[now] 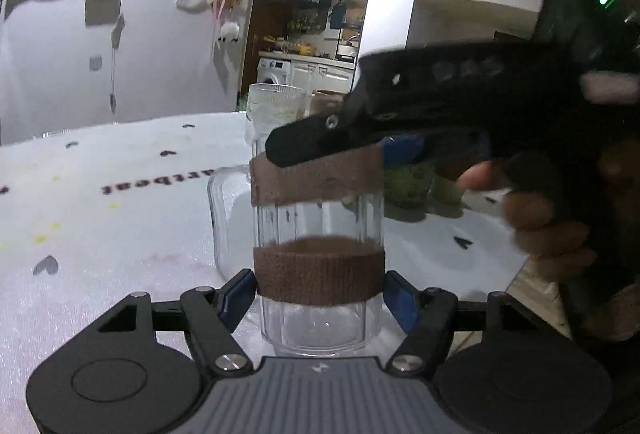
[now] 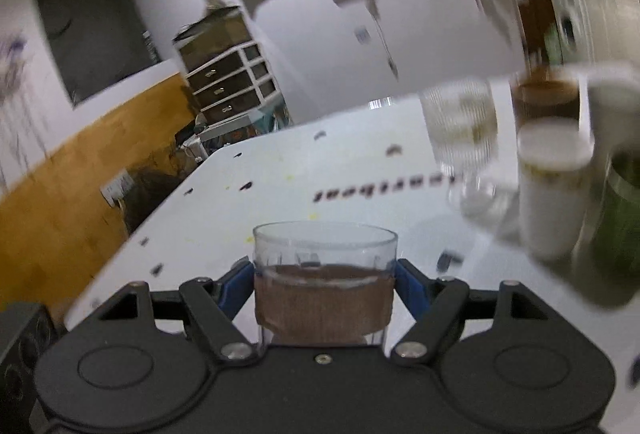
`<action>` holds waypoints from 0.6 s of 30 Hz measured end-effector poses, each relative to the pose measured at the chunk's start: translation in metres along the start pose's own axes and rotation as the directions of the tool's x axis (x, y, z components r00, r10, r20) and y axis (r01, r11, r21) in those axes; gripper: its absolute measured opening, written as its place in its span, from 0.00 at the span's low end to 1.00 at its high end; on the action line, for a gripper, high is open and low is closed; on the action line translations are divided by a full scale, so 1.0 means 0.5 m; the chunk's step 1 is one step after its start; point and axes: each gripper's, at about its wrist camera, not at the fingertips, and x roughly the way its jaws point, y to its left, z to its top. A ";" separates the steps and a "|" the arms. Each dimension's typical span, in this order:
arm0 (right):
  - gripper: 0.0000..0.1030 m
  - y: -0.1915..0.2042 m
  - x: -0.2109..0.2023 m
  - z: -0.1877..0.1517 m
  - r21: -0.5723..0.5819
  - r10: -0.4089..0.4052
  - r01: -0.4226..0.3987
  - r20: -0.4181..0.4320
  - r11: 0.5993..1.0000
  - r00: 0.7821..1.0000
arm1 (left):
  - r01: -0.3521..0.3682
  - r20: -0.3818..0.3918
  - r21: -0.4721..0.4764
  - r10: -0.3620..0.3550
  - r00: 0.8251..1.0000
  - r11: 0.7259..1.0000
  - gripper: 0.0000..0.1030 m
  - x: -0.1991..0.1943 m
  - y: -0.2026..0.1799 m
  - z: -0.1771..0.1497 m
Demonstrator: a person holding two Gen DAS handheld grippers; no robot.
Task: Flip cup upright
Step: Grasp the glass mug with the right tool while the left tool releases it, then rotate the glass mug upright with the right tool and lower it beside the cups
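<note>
A clear plastic cup (image 1: 320,230) with two brown bands stands on the white table (image 1: 120,234). My left gripper (image 1: 320,292) is shut on its lower brown band. My right gripper (image 1: 320,153) comes in from the right and holds the cup at the upper brown band. In the right wrist view the same cup (image 2: 324,254) sits between the blue pads of my right gripper (image 2: 324,290), its open rim facing away from the camera toward the table beyond. The view is tilted and blurred.
Behind the cup stand a ribbed clear glass (image 1: 276,105), a green glass (image 1: 408,181) and a brown-topped cup (image 2: 544,93). A white cup (image 2: 556,185) and a clear mug (image 2: 476,193) stand to the right. The tablecloth (image 2: 320,173) carries dark heart marks and lettering.
</note>
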 end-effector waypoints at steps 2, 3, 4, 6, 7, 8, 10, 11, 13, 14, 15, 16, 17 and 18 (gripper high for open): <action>0.75 0.026 -0.012 -0.008 -0.090 -0.032 0.033 0.013 0.995 0.999 | -0.003 0.008 0.019 0.003 1.000 1.000 0.69 0.006 -0.006 -0.010; 0.75 0.038 -0.017 -0.014 -0.134 -0.047 0.049 0.020 0.990 0.999 | -0.004 0.010 0.022 0.004 1.000 1.000 0.69 0.008 -0.008 -0.014; 0.75 0.049 -0.021 -0.019 -0.173 -0.059 0.062 0.025 0.983 0.998 | -0.006 0.014 0.028 0.006 1.000 1.000 0.69 0.011 -0.011 -0.019; 0.75 0.065 -0.031 -0.029 -0.230 -0.084 0.089 0.030 0.969 0.996 | -0.017 0.021 0.032 0.016 1.000 0.999 0.68 0.018 -0.011 -0.030; 0.75 0.071 -0.034 -0.034 -0.253 -0.093 0.098 0.031 0.963 0.995 | -0.024 0.024 0.031 0.023 0.999 0.999 0.68 0.020 -0.011 -0.036; 0.75 0.076 -0.037 -0.040 -0.265 -0.101 0.106 0.036 0.958 0.994 | -0.025 0.034 0.028 0.024 0.999 0.999 0.68 0.021 -0.011 -0.041; 0.75 0.083 -0.041 -0.043 -0.279 -0.121 0.128 0.042 0.952 0.992 | -0.024 0.055 0.024 0.022 0.998 0.999 0.68 0.021 -0.012 -0.048; 0.76 0.083 -0.042 -0.041 -0.283 -0.127 0.134 0.043 0.950 0.991 | -0.026 0.064 0.022 0.025 0.998 0.999 0.68 0.022 -0.012 -0.052; 0.82 0.087 -0.039 -0.039 -0.283 -0.128 0.135 0.046 0.949 0.991 | -0.035 0.074 0.021 0.033 0.997 0.999 0.68 0.024 -0.013 -0.058; 0.84 0.087 -0.036 -0.037 -0.280 -0.130 0.138 0.047 0.950 0.990 | -0.037 0.076 0.022 0.035 0.997 0.999 0.68 0.024 -0.017 -0.062; 0.84 0.087 -0.031 -0.035 -0.279 -0.137 0.145 0.047 0.949 0.989 | -0.042 0.081 0.026 0.040 0.996 0.999 0.68 0.024 -0.019 -0.064; 0.84 0.087 -0.026 -0.033 -0.281 -0.144 0.151 0.046 0.948 0.989 | -0.048 0.085 0.033 0.045 0.995 0.998 0.68 0.025 -0.022 -0.065; 0.83 0.085 -0.020 -0.031 -0.287 -0.144 0.151 0.043 0.946 0.989 | -0.051 0.087 0.034 0.048 0.995 0.998 0.68 0.025 -0.022 -0.065; 0.80 0.083 -0.014 -0.029 -0.295 -0.135 0.140 0.037 0.945 0.990 | -0.051 0.090 0.031 0.048 0.995 0.998 0.68 0.026 -0.022 -0.066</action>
